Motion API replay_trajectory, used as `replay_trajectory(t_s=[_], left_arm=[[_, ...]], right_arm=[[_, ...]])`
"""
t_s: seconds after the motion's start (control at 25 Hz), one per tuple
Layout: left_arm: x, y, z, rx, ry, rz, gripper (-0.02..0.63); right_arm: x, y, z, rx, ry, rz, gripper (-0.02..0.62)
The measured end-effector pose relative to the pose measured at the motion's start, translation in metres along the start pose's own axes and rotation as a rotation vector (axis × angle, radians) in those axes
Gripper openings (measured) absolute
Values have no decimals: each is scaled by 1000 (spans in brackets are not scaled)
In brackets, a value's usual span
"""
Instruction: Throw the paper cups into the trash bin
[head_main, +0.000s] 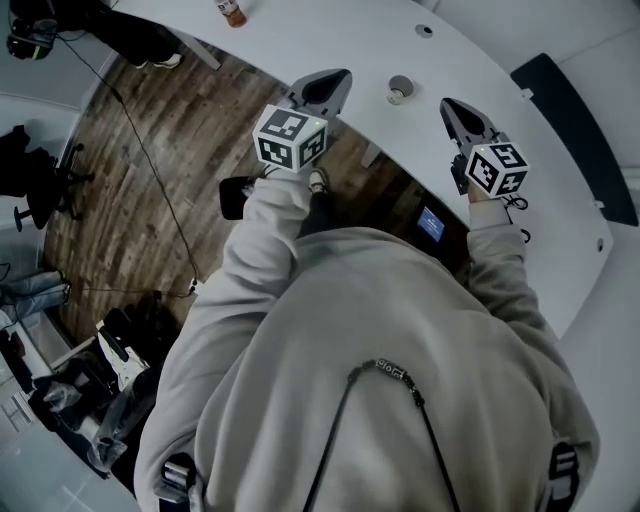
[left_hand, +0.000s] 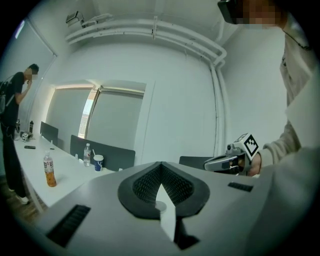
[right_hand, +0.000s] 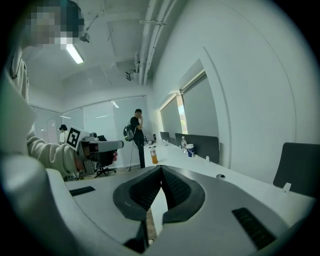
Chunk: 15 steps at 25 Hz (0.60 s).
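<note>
The person in the pale hoodie stands at the inner edge of a long, curved white tabletop (head_main: 330, 30) with both arms stretched out over it. The left gripper (head_main: 338, 80) is clenched, its dark ribbed pads meeting at the tips with nothing caught between them. It points roughly level across the tabletop. The right gripper (head_main: 452, 108) is clenched the same way and also empty, and it dips a little toward the surface. The two are held apart, side by side, and between them on the tabletop sits a small grey round thing (head_main: 400, 88). I cannot tell what it is from here. The one paper cup (left_hand: 98, 162) I can make out is blue and white and stands upright far down the tabletop, well apart from both grippers. It is just beside a clear water bottle (left_hand: 87, 155) and in front of a dark partition (left_hand: 112, 156). Nearer along the same surface stands an orange drink bottle (left_hand: 49, 171). Another person (right_hand: 136, 134) with a backpack stands on the wood floor (head_main: 130, 200) past the far end.
</note>
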<state>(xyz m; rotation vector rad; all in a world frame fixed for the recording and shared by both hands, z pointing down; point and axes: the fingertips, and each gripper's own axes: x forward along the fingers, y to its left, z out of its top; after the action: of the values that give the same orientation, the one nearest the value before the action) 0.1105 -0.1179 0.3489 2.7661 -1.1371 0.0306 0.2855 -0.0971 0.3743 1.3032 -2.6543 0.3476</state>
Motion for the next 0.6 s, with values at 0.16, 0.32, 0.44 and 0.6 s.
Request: replay_trajectory(t_s=[0.16,0.32,0.44,0.6], left_arm=[[37,37,9,-1,-15,-51,3],[80,66,25,41,-39,-112,3],[107,88,23,39,-29,-164,3],[138,119,36,39,0,-238,3]], right_arm=[[27,-15,7,-10,28,-31,17],[61,-35,17,-51,54,-57,17],[87,-58,25,-18,38,-120,17],[109,-65,41,23,53,-142,17]])
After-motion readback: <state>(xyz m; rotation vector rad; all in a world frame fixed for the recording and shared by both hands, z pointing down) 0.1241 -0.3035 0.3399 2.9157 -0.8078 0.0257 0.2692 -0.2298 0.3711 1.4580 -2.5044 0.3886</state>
